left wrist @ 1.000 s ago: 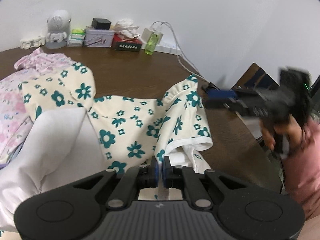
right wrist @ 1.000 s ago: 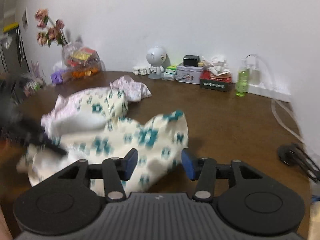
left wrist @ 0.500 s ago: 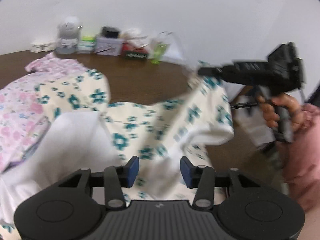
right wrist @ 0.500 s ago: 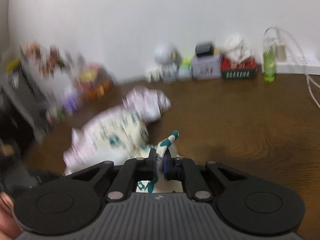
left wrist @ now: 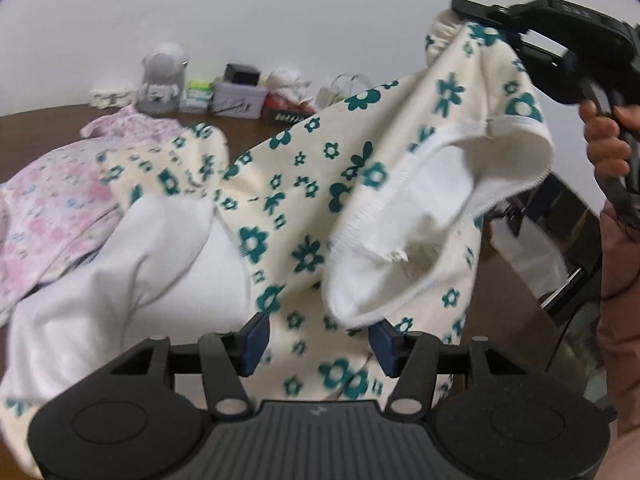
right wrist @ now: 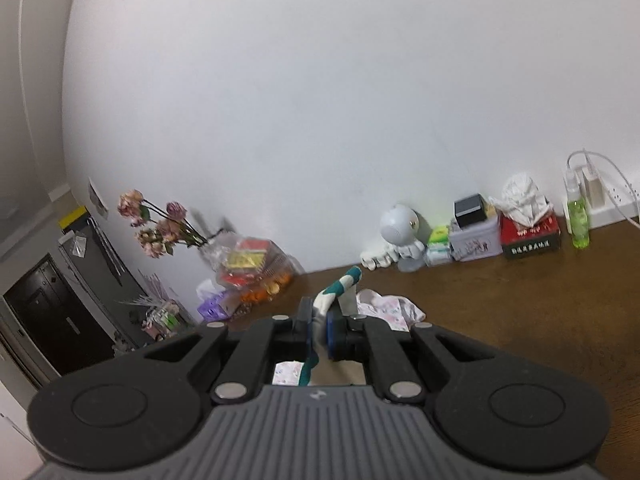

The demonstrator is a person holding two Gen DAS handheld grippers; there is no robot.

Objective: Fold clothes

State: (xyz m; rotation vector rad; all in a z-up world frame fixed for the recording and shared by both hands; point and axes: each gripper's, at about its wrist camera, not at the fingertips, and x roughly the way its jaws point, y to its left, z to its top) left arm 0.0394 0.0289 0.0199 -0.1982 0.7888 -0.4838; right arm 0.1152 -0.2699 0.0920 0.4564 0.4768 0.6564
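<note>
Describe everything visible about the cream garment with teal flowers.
The cream floral garment looks like soft knit, printed with teal flowers, white inside, with a ribbed white hem. The right gripper pinches one gathered edge and holds it high; the rest drapes down between the open left gripper jaws and over a white cloth on the table.

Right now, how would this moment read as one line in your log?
task: fold clothes | right gripper: shut on floral garment, lifted | left gripper: open beneath | pink garment: on table

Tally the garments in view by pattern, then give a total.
Cream with teal flowers: 1, the floral garment, shut in the right tool
Pink floral: 1, the pink garment
Plain white: 1, the white garment
Total: 3
</note>
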